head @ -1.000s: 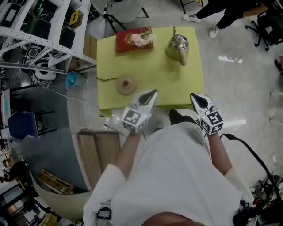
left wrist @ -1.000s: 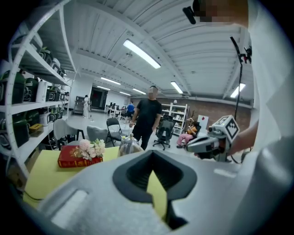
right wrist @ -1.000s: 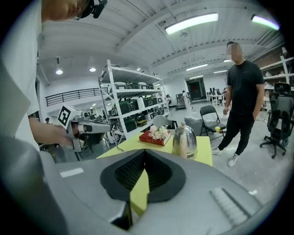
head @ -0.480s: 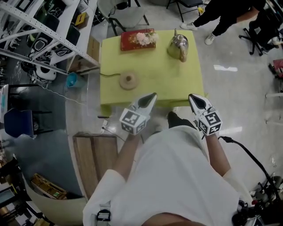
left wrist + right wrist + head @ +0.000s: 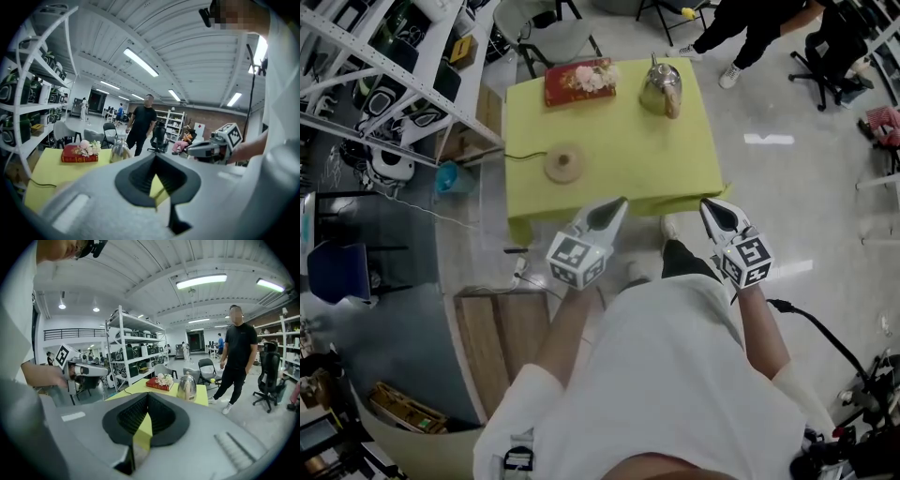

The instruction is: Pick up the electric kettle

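Note:
The silver electric kettle (image 5: 659, 89) stands upright at the far right of the yellow-green table (image 5: 609, 141). Its round base (image 5: 563, 164) lies apart from it at the near left, with a black cord running off the left edge. My left gripper (image 5: 614, 208) and right gripper (image 5: 712, 208) hover at the table's near edge, both shut and empty, far short of the kettle. The left gripper view shows the kettle (image 5: 118, 151) beyond its shut jaws (image 5: 156, 183). The right gripper view shows the kettle (image 5: 187, 386) past its own jaws (image 5: 146, 420).
A red box topped with flowers (image 5: 581, 81) lies at the table's far left. White shelving (image 5: 384, 84) full of gear lines the left side. A person in black (image 5: 239, 362) stands beyond the table, with chairs (image 5: 553, 33) behind. A wooden pallet (image 5: 502, 328) lies on the floor.
Both grippers have moved along together and risen slightly, still shut and empty. In the head view the table and kettle have shifted up and to the left.

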Tool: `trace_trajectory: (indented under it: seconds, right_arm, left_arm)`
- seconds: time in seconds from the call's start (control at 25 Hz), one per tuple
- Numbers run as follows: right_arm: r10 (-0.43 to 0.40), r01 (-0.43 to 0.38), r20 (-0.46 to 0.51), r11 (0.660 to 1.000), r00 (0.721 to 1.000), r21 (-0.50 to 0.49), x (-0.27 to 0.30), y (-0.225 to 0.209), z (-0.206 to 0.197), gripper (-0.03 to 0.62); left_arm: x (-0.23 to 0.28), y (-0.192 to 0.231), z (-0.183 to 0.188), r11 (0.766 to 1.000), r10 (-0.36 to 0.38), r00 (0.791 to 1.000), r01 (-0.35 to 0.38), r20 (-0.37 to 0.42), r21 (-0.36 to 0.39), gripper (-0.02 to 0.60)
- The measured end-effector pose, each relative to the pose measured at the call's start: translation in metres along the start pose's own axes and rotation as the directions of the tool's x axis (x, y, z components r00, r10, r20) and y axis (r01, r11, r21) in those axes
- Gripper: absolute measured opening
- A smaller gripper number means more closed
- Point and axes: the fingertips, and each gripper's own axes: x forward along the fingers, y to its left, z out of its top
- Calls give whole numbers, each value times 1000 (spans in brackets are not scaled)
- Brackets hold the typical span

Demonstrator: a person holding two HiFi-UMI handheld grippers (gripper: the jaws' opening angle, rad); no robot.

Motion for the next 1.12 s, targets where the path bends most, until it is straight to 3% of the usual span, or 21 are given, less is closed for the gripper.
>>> trace_trajectory:
  seconds: [0.36, 1.12]
  right_arm:
    - [5, -5, 16, 1000, 1000, 3, -42, -14, 2, 5]
    - [130, -127, 75, 991, 989, -37, -89, -54, 14, 5]
  left_arm:
    - [10, -43, 10, 1000, 13, 1000, -13, 17, 8, 0]
    - [65, -104, 11, 998, 69, 997, -69, 36, -4, 0]
